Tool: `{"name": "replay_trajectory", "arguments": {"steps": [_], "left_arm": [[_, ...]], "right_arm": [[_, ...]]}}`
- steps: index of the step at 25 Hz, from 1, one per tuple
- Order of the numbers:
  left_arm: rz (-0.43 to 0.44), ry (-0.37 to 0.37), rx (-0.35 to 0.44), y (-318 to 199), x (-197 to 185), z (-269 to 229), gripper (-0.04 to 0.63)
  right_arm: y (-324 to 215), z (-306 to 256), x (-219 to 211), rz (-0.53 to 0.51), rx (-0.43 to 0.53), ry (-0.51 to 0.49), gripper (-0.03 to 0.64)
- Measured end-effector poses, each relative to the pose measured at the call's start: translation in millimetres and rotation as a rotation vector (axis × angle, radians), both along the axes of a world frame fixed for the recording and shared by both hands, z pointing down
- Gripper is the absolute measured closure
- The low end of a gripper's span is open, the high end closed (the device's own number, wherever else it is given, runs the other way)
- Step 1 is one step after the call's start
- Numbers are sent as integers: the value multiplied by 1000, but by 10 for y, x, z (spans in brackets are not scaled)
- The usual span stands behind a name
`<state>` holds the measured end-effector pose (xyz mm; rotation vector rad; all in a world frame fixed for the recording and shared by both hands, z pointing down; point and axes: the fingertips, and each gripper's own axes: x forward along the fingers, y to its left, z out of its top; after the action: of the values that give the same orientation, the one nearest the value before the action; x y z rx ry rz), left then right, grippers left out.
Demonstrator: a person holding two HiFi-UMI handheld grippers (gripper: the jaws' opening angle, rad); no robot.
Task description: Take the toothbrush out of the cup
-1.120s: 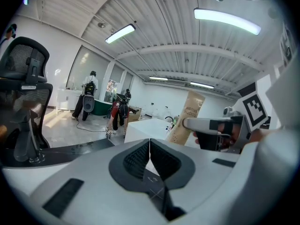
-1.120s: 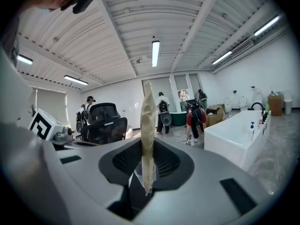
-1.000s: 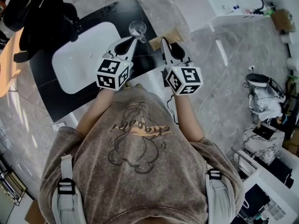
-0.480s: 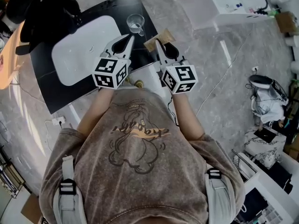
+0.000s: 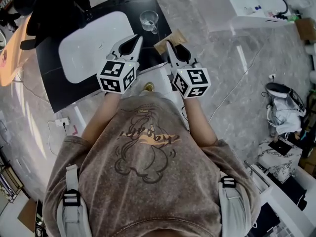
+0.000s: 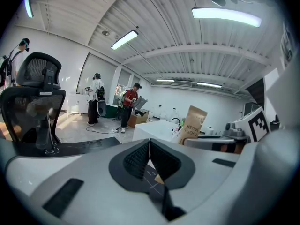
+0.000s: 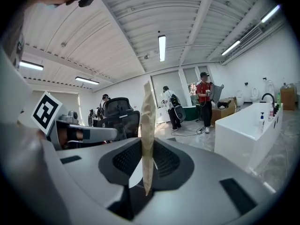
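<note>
clear glass cup, glossy black counter, smooth white basin, matt brown paper packet.

Brown toothbrush box upright in right tongs, clear cup apart.

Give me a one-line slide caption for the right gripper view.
Right gripper clamped on a brown paper package seen edge-on, with an office chair and standing people behind.
</note>
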<state>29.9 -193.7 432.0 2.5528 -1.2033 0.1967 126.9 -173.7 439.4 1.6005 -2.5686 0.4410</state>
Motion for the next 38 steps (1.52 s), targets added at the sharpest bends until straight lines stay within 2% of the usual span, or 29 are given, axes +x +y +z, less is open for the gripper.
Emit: {"name": "replay_trajectory", "arguments": {"steps": [8, 18, 28, 38], "left_arm": [[12, 5, 6, 391, -219, 19, 578], [42, 17, 29, 1074, -479, -19, 578], [74, 27, 44, 1862, -583, -133, 578], [48, 38, 46, 2288, -546, -190, 578]], "right_arm": [[369, -14, -175, 18, 11, 5, 529], [1131, -85, -427, 54, 20, 5, 531], [2012, -206, -525, 90, 32, 3, 531], [2414, -239, -493, 76, 37, -11, 531]]}}
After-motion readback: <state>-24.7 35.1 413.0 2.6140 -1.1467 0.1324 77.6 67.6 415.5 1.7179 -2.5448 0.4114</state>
